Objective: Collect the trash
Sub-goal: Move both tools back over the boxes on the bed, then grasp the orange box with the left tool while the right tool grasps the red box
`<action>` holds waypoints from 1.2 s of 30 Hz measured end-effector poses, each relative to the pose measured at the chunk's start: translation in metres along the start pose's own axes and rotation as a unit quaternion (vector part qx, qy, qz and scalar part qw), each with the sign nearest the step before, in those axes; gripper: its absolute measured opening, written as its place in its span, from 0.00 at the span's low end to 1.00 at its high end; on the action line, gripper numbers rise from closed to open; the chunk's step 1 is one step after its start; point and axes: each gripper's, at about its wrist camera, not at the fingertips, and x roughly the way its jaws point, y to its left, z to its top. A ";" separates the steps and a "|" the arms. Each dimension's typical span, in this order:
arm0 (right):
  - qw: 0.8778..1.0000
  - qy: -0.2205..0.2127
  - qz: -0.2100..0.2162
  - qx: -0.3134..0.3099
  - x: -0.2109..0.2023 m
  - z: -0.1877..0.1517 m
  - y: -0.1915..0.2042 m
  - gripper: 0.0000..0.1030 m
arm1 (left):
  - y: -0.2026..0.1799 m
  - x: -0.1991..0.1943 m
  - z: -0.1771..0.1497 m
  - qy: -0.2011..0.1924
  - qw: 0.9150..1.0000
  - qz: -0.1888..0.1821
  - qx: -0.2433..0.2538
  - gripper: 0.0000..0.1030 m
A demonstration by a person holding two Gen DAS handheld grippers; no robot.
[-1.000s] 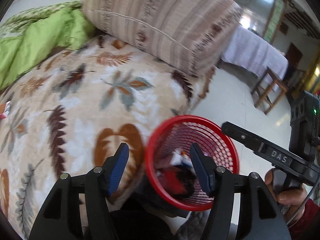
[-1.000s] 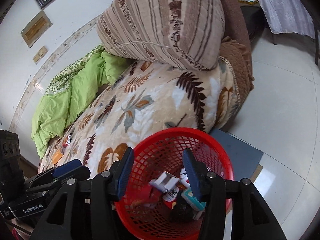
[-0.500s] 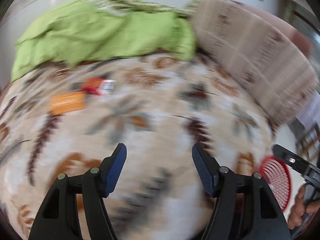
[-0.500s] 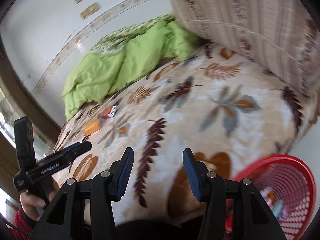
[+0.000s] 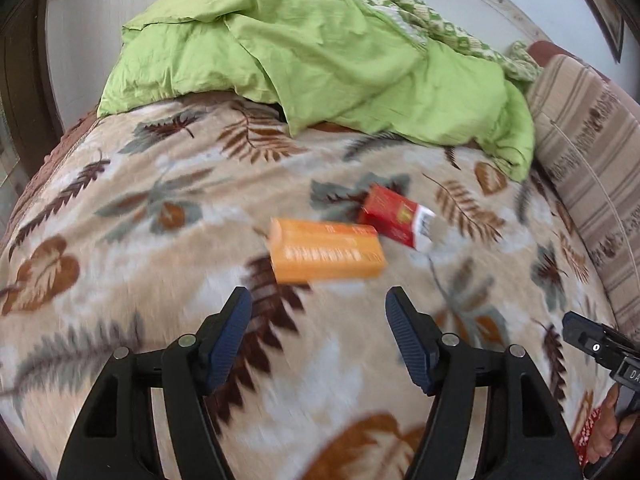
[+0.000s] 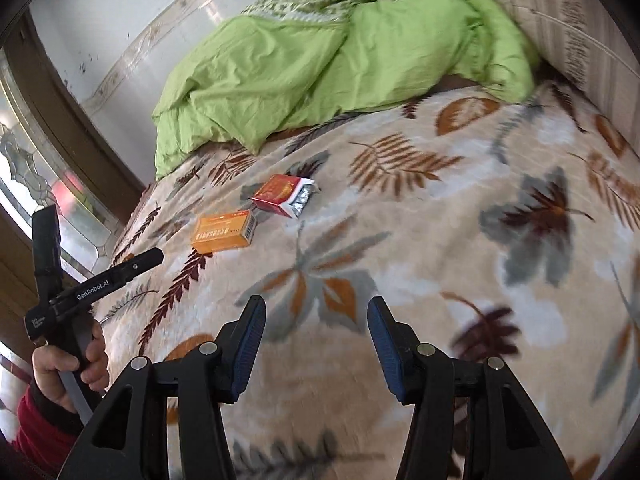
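Since nothing sits between either pair of jaws, both tools read as on approach, not carrying.

Left gripper (image 5: 319, 306): jaws apart, moderately wide, empty, hanging above the blanket (image 5: 120, 280) with the orange box (image 5: 326, 252) just beyond its tips. Judgement: this box is its target; the gap looks wide enough for the box's narrow side.

Orange box: flat rectangular carton, crisp edges, printed face up, lying on the plush. Touching or nearly touching its far corner is the red packet (image 5: 394, 216), a small soft-cornered pack with a torn white-and-foil end, so probably empty and light.

Blanket: thick fleece, leaf print in brown, grey and orange; soft, so cartons may sink slightly when pinched. Green quilt (image 5: 320, 52) is bunched against the wall behind; a striped pillow (image 5: 584, 152) lies to the right.

Right gripper (image 6: 316, 322): jaws opening, empty, well apart from both items. Judgement: likely bound for the red packet.
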 end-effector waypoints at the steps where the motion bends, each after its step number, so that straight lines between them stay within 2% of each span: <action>1: 1.000 0.005 0.003 -0.009 0.014 0.009 0.005 0.55 | 0.002 0.006 0.005 -0.003 1.000 0.003 0.003 0.67; 5: 0.999 0.023 0.023 -0.017 0.058 0.041 0.016 0.55 | 0.009 0.038 0.035 -0.009 1.000 0.000 0.019 0.69; 7: 0.999 0.024 0.025 -0.019 0.074 0.054 0.018 0.55 | 0.010 0.058 0.049 -0.008 1.000 -0.013 0.027 0.70; 10: 0.999 0.034 0.029 -0.024 0.105 0.080 0.021 0.55 | 0.013 0.090 0.065 0.007 0.999 -0.023 0.045 0.70; 12: 0.999 0.034 0.030 -0.018 0.121 0.095 0.019 0.55 | 0.014 0.105 0.067 0.029 0.997 -0.036 0.058 0.70; 15: 0.999 0.038 0.032 -0.001 0.146 0.113 0.017 0.55 | 0.012 0.112 0.053 0.064 0.992 -0.080 0.078 0.70; 17: 0.998 0.050 0.039 0.003 0.162 0.122 0.017 0.55 | 0.007 0.107 0.035 0.083 0.987 -0.094 0.102 0.70; 21: 0.997 0.056 0.047 -0.003 0.178 0.130 0.021 0.55 | -0.009 0.086 -0.008 0.124 0.971 -0.141 0.151 0.70; 22: 0.997 0.056 0.049 -0.007 0.180 0.131 0.023 0.55 | -0.014 0.079 -0.018 0.126 0.966 -0.152 0.166 0.70; 23: 0.997 0.057 0.052 -0.015 0.182 0.134 0.026 0.55 | -0.019 0.073 -0.024 0.118 0.965 -0.152 0.176 0.70; 24: 0.996 0.061 0.057 -0.026 0.186 0.135 0.030 0.55 | -0.022 0.067 -0.029 0.104 0.968 -0.140 0.180 0.70; 26: 0.994 0.075 0.059 -0.044 0.195 0.136 0.038 0.58 | -0.022 0.062 -0.026 0.090 0.973 -0.139 0.163 0.70; 29: 0.992 0.087 0.044 -0.082 0.206 0.135 0.047 0.58 | -0.020 0.063 -0.015 0.067 0.981 -0.112 0.143 0.71; 33: 0.982 0.105 0.027 -0.156 0.209 0.129 0.056 0.61 | -0.020 0.074 -0.010 0.081 0.982 -0.113 0.127 0.71; 36: 0.966 0.124 0.015 -0.224 0.208 0.120 0.060 0.62 | -0.021 0.082 -0.009 0.087 0.981 -0.107 0.133 0.71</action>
